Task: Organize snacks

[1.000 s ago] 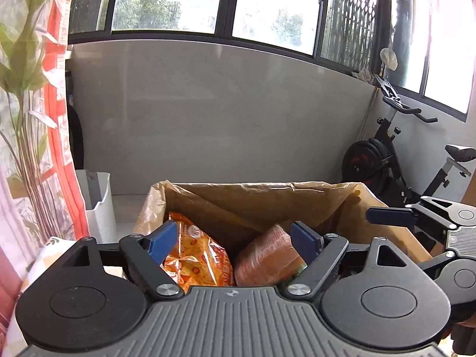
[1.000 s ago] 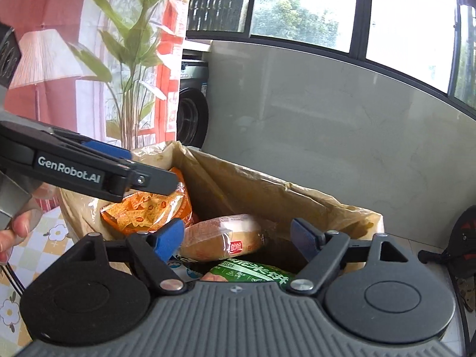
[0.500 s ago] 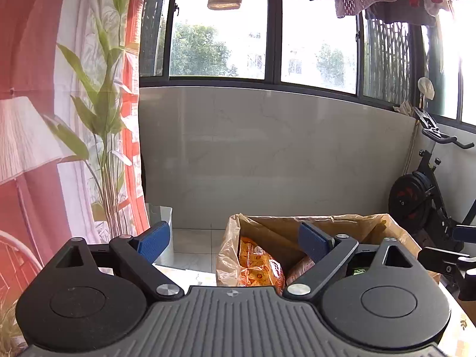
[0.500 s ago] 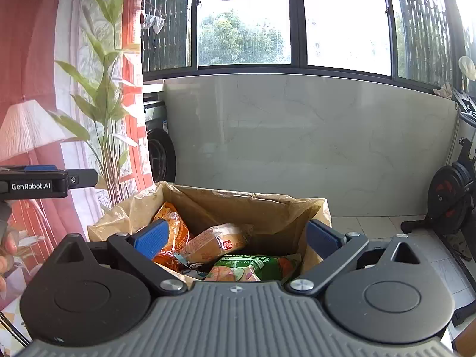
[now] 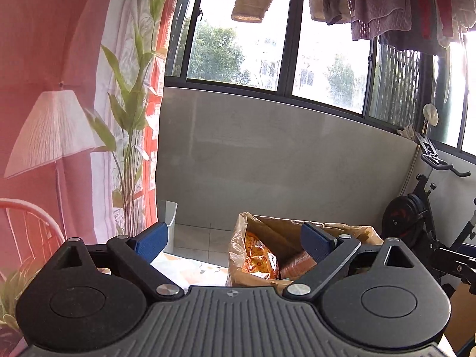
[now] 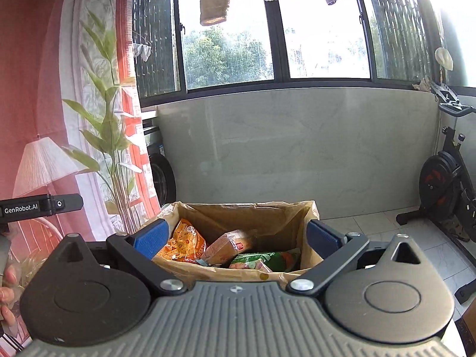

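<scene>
The brown paper bag stands open on the desk, which has a floral cloth, and holds the snacks. In the right wrist view 3 packs show inside: an orange snack pack against the bag's left wall, a tan bread-like pack with a small red label leaning beside it, and a green pack lying at the front right. The print on all 3 is too small to read.

The right gripper hangs in front of the bag with its blue fingers spread wide apart, framing the bag's mouth and touching nothing. The left gripper is off to the bag's left; its jaws are opening, with nothing between them, and its fingers are wide apart. In that view the bag sits behind the right-hand finger, with the orange pack and the tan pack visible inside.

The only clear writing is "GenRobot.AI" in white on the black side of the left gripper, seen at the left edge of the right wrist view, where part of a hand shows below it.

Behind are a printed curtain showing a lamp and plant, a grey wall under the windows, hanging laundry, an exercise bike, and a white bin on the floor.
</scene>
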`<state>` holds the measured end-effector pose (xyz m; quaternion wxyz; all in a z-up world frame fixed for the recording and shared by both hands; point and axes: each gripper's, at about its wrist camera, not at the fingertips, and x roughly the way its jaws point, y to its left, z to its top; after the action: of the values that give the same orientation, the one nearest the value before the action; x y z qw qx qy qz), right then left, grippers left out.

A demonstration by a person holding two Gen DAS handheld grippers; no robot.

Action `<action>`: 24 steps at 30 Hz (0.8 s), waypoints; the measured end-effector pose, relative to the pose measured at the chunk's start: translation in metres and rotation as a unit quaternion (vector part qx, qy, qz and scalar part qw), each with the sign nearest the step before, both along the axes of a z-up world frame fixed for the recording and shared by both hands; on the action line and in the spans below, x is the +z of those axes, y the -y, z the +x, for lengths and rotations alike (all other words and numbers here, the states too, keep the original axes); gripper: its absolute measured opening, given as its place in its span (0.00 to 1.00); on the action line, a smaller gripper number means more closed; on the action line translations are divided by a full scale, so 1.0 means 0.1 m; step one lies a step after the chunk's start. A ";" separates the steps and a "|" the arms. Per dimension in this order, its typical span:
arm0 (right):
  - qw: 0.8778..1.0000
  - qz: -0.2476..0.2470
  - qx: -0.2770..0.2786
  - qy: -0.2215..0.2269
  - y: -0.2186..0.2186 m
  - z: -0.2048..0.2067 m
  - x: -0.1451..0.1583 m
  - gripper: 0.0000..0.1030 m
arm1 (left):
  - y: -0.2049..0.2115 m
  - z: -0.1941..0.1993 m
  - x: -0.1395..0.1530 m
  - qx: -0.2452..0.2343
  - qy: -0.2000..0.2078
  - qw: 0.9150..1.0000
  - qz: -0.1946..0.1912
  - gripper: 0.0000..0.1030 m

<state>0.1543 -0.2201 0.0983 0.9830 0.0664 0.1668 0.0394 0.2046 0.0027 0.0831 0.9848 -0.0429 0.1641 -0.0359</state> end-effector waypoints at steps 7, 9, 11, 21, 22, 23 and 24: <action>1.000 -0.001 -0.003 0.005 -0.08 -0.12 0.04 0.98 | 0.08 -0.19 0.09 0.006 0.017 0.999 0.039 0.92; 1.000 0.001 -0.004 0.005 -0.09 -0.15 0.05 0.98 | 0.10 -0.25 0.11 0.014 0.022 0.998 0.050 0.90; 1.000 0.003 -0.004 0.007 -0.10 -0.17 0.05 0.98 | 0.11 -0.29 0.12 0.017 0.026 0.998 0.057 0.90; 1.000 0.007 -0.002 0.005 -0.12 -0.27 0.02 0.98 | 0.17 -0.43 0.14 0.022 0.027 0.997 0.068 0.90; 1.000 0.006 -0.002 0.005 -0.12 -0.27 0.02 0.98 | 0.18 -0.44 0.14 0.023 0.027 0.997 0.068 0.90; 1.000 0.006 -0.003 0.006 -0.12 -0.27 0.03 0.98 | 0.18 -0.44 0.14 0.023 0.026 0.997 0.069 0.90; 1.000 0.006 -0.003 0.006 -0.12 -0.28 0.03 0.98 | 0.18 -0.45 0.14 0.023 0.024 0.997 0.069 0.90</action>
<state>0.1265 -0.2084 0.1009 0.9836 0.0725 0.1606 0.0380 0.1595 -0.0156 0.0973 0.9897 0.0225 0.1413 -0.0025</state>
